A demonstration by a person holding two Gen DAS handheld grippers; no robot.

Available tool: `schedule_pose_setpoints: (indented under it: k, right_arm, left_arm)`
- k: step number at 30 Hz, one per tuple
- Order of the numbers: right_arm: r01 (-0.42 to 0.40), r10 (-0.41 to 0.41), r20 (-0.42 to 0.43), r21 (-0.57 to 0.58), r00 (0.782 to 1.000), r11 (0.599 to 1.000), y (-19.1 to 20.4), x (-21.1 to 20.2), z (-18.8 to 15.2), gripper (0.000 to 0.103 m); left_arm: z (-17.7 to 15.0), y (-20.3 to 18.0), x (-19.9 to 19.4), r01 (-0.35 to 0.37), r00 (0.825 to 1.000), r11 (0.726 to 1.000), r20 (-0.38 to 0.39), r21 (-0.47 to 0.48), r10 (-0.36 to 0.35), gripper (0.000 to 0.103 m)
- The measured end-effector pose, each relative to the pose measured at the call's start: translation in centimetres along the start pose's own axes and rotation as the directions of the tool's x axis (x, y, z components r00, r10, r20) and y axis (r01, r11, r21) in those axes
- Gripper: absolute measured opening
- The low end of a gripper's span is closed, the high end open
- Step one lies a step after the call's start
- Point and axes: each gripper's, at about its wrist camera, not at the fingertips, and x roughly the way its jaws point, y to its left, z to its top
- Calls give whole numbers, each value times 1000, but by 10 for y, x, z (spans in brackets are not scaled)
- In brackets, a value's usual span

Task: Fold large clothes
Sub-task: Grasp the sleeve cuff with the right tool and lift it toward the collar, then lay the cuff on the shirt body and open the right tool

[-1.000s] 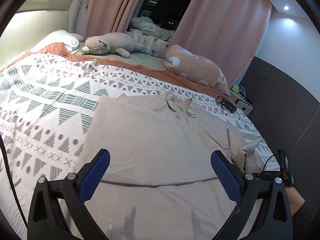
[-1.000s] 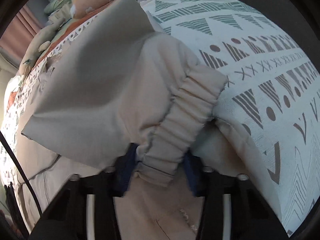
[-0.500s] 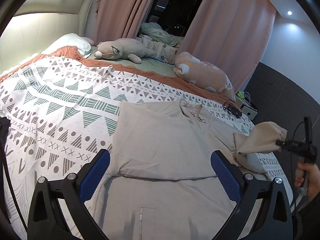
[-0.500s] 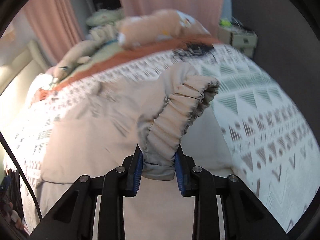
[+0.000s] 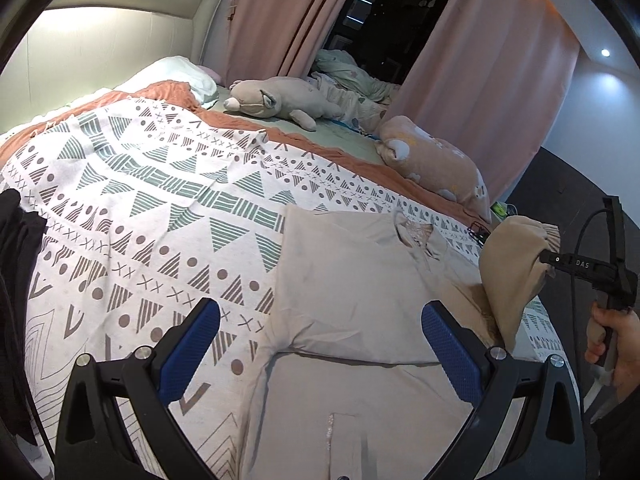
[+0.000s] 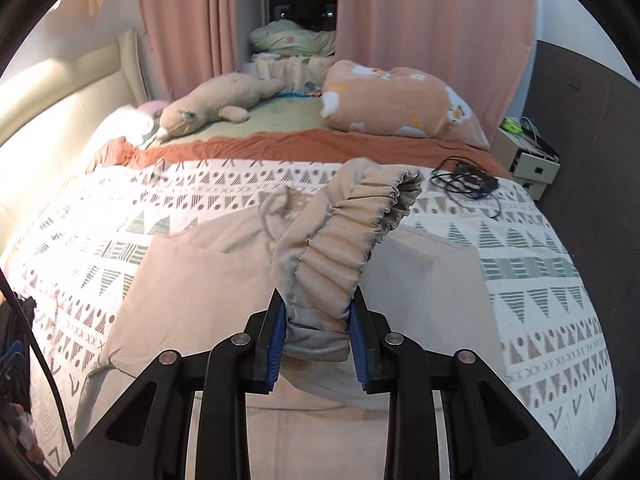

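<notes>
Raised off the patterned blanket since a second ago, elastic sleeve cuff pinched in right gripper, jaws just narrowed; beige garment flat on bed; left gripper wide, empty.

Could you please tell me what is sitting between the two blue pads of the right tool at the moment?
The gathered elastic cuff of the beige garment, pinched in the right tool; the right wrist view shows it.

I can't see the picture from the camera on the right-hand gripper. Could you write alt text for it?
The right gripper pinches the gathered cuff of a beige garment, holding the sleeve up above a bed with a patterned cover. The rest of the garment lies flat on the cover; beyond it are a plush toy, a peach pillow and pink curtains.
</notes>
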Motion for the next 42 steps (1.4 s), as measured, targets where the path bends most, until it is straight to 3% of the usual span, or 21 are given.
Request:
schedule_pose_setpoints:
  k: [4,8,9,10,11,12,21,26,31,36,42]
  right_arm:
    - [-22,22,-27,-6,999,1000,27,31,-5,26]
    - [-140,139,-108,-1,984,990,45,71,0,37]
    - [-164,163,-110,0,980,986,50,75,-5,49]
    - [-181,179,-104,-10,978,983,54,75,-8,74]
    - [-192,190,-98,-20,977,981,56,76,-10,85]
    - [-206,202,-88,-32,975,978,58,74,-13,90]
    - [-206,205,-44,-33,978,978,18,49,-27,90]
    - [-191,192,-16,13,981,981,-13,15,-43,90]
    - [-191,191,5,43,981,981,-36,-21,-62,90]
    - [-179,176,48,67,983,982,-60,-60,-85,90]
    - [-201,194,71,114,978,973,-92,-102,-115,90]
  left_arm:
    - [0,13,4,-33,999,999,-17,-8,33,103]
    - [1,24,7,-67,997,998,-36,-16,67,103]
    - [1,26,7,-74,997,997,-37,-19,73,103]
    - [2,28,7,-82,996,996,-36,-19,81,103]
    - [3,27,6,-94,995,995,-32,-16,94,103]
    - [4,26,5,-108,994,994,-23,-9,108,103]
    - [7,-14,-15,-128,991,988,52,81,124,103]
    - [-3,-38,-36,-240,961,960,174,147,214,103]
    - [-12,-51,-63,-122,979,983,180,138,96,103]
    - [-26,-63,-86,-117,983,975,161,190,87,103]
    - [-37,-72,-127,-90,982,979,178,186,56,103]
